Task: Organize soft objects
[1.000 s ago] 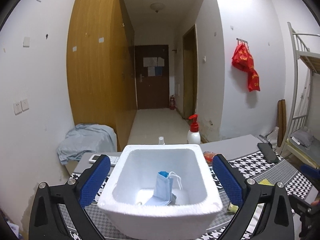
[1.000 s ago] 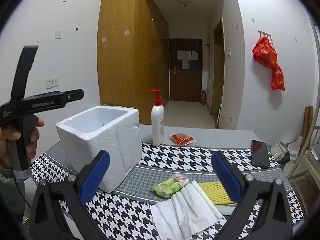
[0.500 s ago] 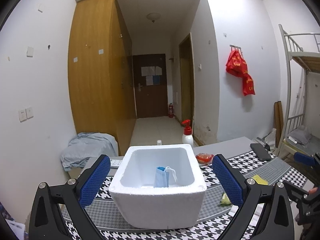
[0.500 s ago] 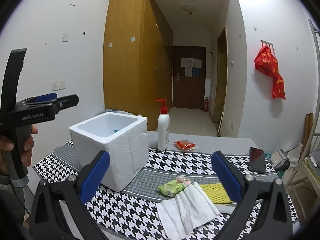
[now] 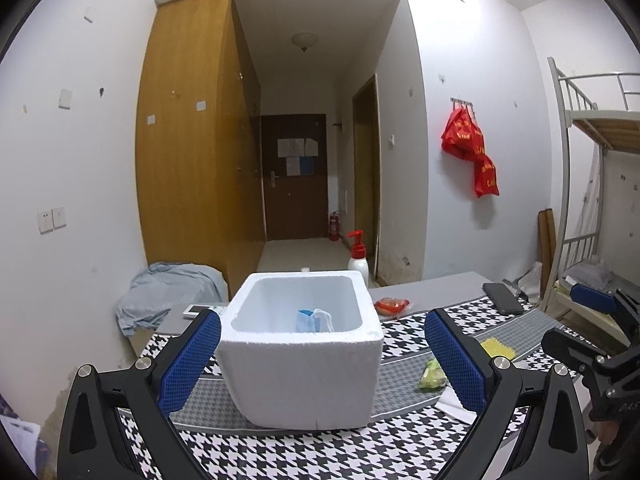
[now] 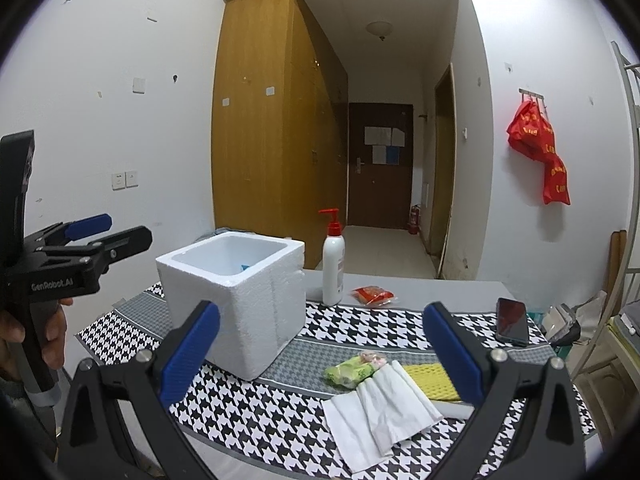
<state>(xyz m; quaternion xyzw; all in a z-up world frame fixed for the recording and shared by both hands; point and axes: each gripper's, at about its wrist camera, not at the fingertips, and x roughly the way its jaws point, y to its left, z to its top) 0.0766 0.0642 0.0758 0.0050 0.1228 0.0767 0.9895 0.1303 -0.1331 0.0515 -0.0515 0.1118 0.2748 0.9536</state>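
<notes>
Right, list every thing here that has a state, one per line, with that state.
Foam box: upright, open-topped, no lid.
Face mask: inside the box, leaning on its wall.
Left gripper: open, empty.
Right gripper: open, empty.
White cloths: folded, flat on the table.
Yellow sponge: flat on the table.
Green packet: lying on the table.
Pump bottle: upright.
Phone: screen dark.
Far door: shut.

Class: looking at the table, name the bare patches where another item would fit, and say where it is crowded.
Free: the checked cloth in front of the foam box, and the strip between the red packet and phone. Crowded: the green packet, white tissues and yellow sponge cluster together.
</notes>
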